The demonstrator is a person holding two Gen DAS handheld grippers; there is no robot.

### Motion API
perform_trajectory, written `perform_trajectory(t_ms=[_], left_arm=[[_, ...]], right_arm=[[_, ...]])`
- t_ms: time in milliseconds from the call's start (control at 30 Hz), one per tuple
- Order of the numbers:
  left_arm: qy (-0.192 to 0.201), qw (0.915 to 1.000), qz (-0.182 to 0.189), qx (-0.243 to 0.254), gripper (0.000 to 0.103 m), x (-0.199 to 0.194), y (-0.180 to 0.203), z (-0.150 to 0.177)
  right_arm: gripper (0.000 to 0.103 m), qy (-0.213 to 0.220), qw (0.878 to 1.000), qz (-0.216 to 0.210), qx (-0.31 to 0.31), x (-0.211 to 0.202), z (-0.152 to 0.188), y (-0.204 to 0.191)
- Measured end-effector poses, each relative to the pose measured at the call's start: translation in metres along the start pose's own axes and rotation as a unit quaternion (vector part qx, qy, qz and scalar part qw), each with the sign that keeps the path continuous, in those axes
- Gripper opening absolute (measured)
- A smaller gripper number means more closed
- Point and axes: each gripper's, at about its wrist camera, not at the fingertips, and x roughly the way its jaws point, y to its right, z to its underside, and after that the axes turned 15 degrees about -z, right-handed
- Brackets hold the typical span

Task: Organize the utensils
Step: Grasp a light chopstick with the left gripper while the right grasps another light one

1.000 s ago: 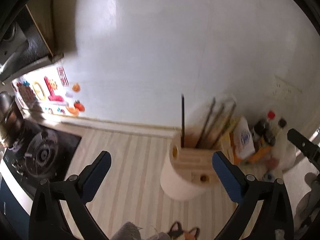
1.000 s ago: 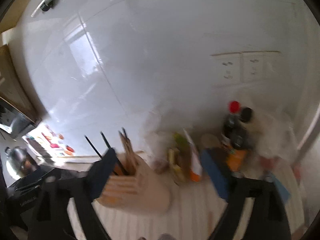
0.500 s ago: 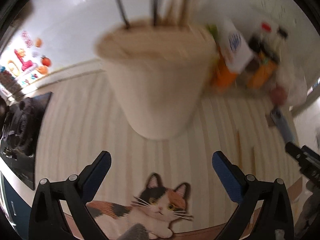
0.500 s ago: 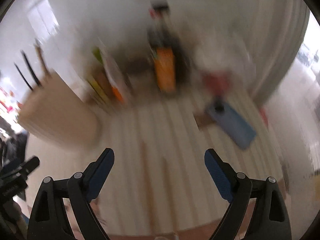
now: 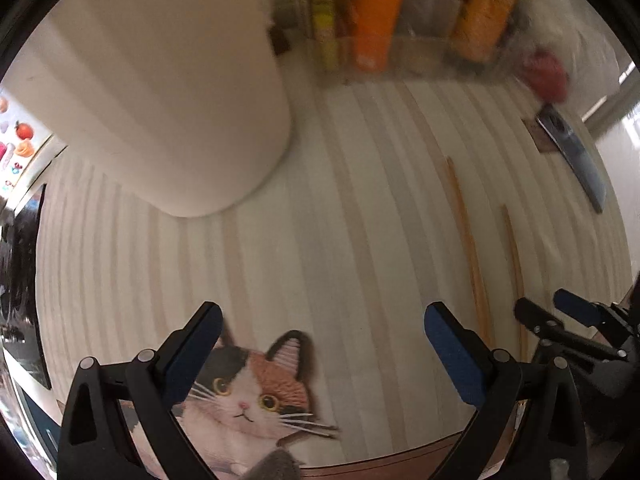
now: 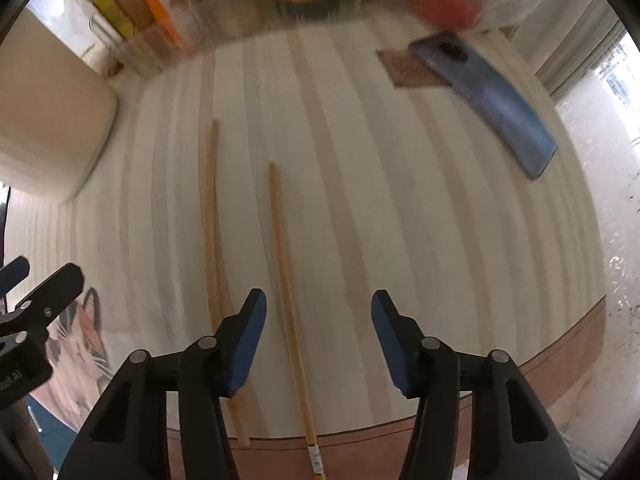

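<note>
A: Two wooden chopsticks are seen lying flat on the striped mat (image 6: 400, 184), apart from each other and roughly parallel; the left chopstick (image 6: 211, 216) runs under the left finger of the right gripper (image 6: 318, 334); the right chopstick (image 6: 285, 280) lies between the two fingers, nearer the left one, its near end passing over the mat's brown border.

B: Grip state of the right gripper?

A: Jaws are noted as closing, about half apart; the blue pads are not seen pressing on the right chopstick; nothing is held.

B: And the left gripper (image 5: 324, 346)?

A: Jaws are held wide open; only the mat and the printed cat picture (image 5: 248, 392) are seen between the fingers; nothing is gripped; the right gripper is seen at the right edge of that view, beside the chopsticks.

B: Holder position?

A: The beige utensil holder (image 5: 168, 92) is recorded standing at the far left of the mat, well apart from both chopsticks; its top is cut off by the frame.

B: Other items?

A: Blurred packets and bottles (image 5: 400, 16) are lined along the far edge; a blue phone (image 6: 488, 100) lies at the far right, partly over a small brown square (image 6: 404, 70); a red blurred object (image 6: 444, 0) is noted behind it, not identifiable.
</note>
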Motion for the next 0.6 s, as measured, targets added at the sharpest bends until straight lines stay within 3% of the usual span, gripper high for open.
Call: perform_trajectory(t_ms=[167, 233, 367, 600], left_arm=[[0.001, 0.9999, -0.002, 0.015, 0.103, -0.001, 0.014, 0.001], [0.002, 0.9998, -0.002, 0.020, 0.103, -0.003, 0.019, 0.000], [0.012, 0.9994, -0.003, 0.031, 0.103, -0.010, 0.030, 0.000], [0.018, 0.9984, 0.013, 0.053, 0.103, -0.018, 0.065, -0.004]], right_arm=[[0.035, -0.004, 0.999, 0.028, -0.020, 0.011, 0.008, -0.005], [0.007, -0.002, 0.999, 0.034, -0.017, 0.011, 0.010, -0.003], [0.007, 0.005, 0.999, 0.035, 0.007, 0.007, 0.012, 0.015], [0.007, 0.019, 0.995, 0.050, 0.080, -0.010, 0.019, 0.078]])
